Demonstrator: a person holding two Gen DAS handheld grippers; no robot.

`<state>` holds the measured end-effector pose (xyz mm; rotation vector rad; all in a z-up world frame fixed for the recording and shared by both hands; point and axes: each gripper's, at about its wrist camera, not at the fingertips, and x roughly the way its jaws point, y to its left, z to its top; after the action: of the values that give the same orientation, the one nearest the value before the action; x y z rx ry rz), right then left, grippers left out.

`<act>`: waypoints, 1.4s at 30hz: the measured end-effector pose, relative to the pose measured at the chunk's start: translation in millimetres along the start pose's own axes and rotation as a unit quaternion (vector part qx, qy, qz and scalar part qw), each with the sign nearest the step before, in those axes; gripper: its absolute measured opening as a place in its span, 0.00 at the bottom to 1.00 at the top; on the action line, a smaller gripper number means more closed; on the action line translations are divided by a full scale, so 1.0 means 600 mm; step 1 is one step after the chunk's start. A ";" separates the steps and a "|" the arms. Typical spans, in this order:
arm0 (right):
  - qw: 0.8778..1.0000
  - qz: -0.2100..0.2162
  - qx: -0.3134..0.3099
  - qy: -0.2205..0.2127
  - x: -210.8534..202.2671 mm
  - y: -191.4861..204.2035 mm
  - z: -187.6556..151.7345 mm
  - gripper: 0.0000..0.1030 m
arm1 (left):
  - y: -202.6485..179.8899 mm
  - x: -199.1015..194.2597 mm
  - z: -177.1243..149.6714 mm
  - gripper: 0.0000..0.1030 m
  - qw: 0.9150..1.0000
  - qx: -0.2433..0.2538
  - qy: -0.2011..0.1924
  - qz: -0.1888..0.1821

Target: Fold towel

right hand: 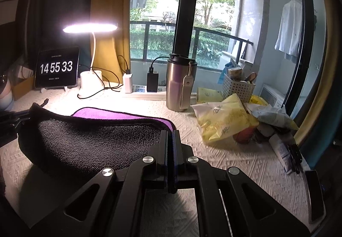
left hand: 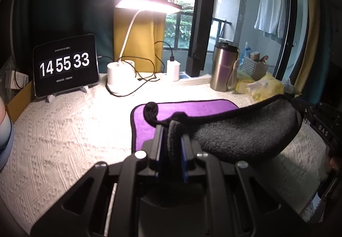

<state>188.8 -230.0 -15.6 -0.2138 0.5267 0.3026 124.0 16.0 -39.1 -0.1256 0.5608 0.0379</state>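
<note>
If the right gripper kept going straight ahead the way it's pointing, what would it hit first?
Beyond the towel it already grips, the right gripper would probably reach the steel tumbler first, though depth is unclear.

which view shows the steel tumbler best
The right wrist view: the steel tumbler stands near centre, whole from lid to base, its strap and tag plain against the window. The left wrist view shows the tumbler too, further right, its lower right side partly behind yellow packets.

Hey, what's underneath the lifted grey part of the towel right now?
Under the towel held up by the left gripper and right gripper: its shadow on the white tablecloth. Its purple side lies flat behind; what that covers is hidden.
</note>
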 end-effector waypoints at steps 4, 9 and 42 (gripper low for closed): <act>1.000 0.002 0.003 -0.005 0.008 -0.003 0.008 0.04 | 0.000 0.009 0.013 0.15 1.000 0.000 -0.004 0.003; 1.000 0.005 0.007 -0.012 0.020 -0.009 0.019 0.04 | -0.001 0.017 0.029 0.15 1.000 0.002 -0.010 0.006; 1.000 0.011 -0.002 -0.016 0.125 -0.027 0.063 0.04 | 0.006 0.116 0.090 0.15 1.000 -0.007 -0.015 0.014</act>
<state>273.2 -217.8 -20.5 -0.2072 0.4965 0.3272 211.2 26.7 -31.3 -0.1298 0.5317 0.0702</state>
